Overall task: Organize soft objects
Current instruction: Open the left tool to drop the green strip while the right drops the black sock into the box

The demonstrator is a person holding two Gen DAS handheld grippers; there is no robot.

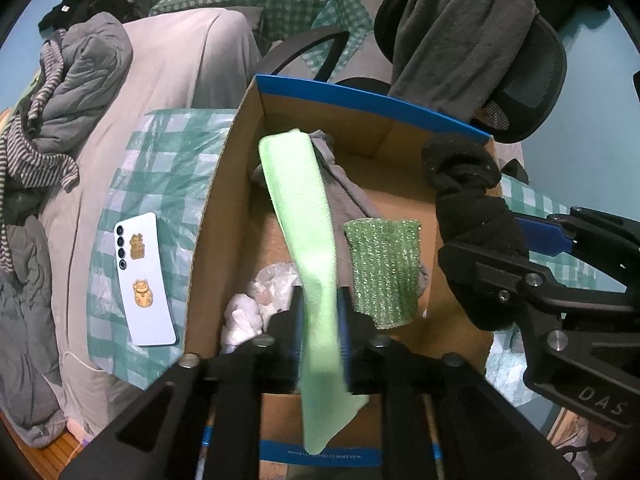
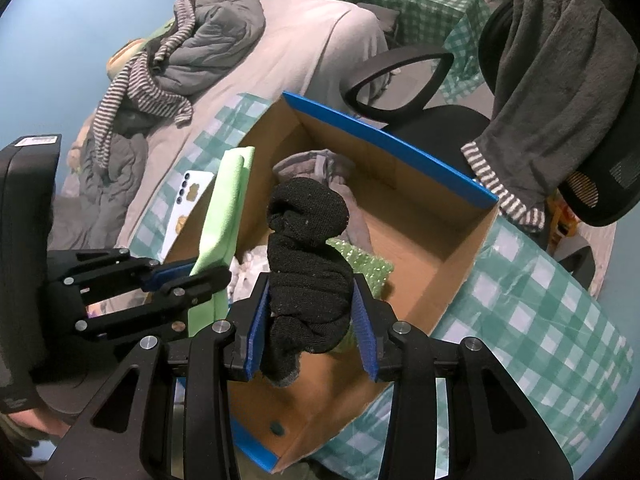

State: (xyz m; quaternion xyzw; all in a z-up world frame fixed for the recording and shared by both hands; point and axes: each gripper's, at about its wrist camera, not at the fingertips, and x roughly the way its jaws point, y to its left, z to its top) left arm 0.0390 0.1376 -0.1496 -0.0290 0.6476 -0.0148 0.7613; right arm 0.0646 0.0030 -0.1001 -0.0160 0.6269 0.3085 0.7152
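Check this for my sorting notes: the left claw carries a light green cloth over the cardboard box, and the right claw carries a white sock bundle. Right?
Not quite. The bundle in the right claw is black, not white; the right wrist view shows it between the blue pads. The rest stands: the left claw carries the light green cloth over the cardboard box.

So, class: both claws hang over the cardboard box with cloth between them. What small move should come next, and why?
Probably open both claws wider: the light green cloth and the black sock bundle already hang above the open cardboard box, so both should drop in.
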